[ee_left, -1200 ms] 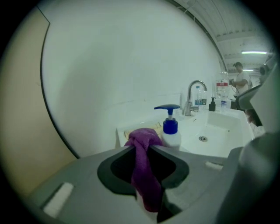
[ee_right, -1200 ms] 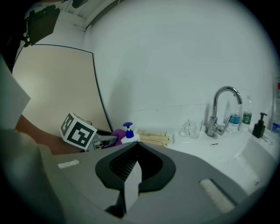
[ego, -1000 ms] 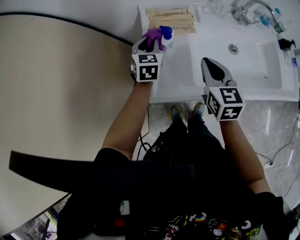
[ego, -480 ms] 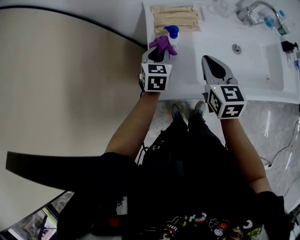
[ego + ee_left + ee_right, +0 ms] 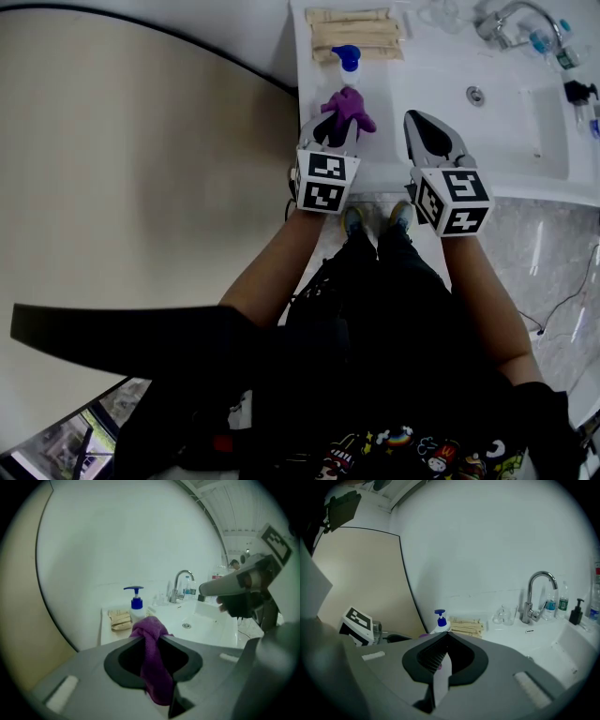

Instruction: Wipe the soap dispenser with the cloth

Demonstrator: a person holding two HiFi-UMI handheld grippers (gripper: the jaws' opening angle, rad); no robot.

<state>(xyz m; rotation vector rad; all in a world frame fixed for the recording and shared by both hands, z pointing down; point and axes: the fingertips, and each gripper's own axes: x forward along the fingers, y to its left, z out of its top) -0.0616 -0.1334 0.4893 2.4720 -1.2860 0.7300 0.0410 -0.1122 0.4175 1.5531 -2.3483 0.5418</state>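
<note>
The soap dispenser (image 5: 347, 64), white with a blue pump, stands on the left ledge of the white sink counter (image 5: 412, 103); it also shows in the left gripper view as the soap dispenser (image 5: 136, 605) and in the right gripper view as the soap dispenser (image 5: 439, 622). My left gripper (image 5: 337, 122) is shut on a purple cloth (image 5: 348, 106), whose bunched top sticks out past the jaws as the purple cloth (image 5: 151, 656). The cloth hangs just short of the dispenser, apart from it. My right gripper (image 5: 428, 127) is shut and holds nothing, over the counter's front edge beside the left one.
Folded beige towels (image 5: 354, 33) lie behind the dispenser. A chrome tap (image 5: 502, 19), the basin drain (image 5: 474, 93), a glass (image 5: 504, 614) and small bottles (image 5: 557, 601) are at the back right. A beige wall panel (image 5: 141, 169) is on the left, marble floor (image 5: 553, 272) below.
My left gripper with the purple cloth has drawn back from the dispenser toward the counter's front edge and shifted right. The right gripper has stayed still.
</note>
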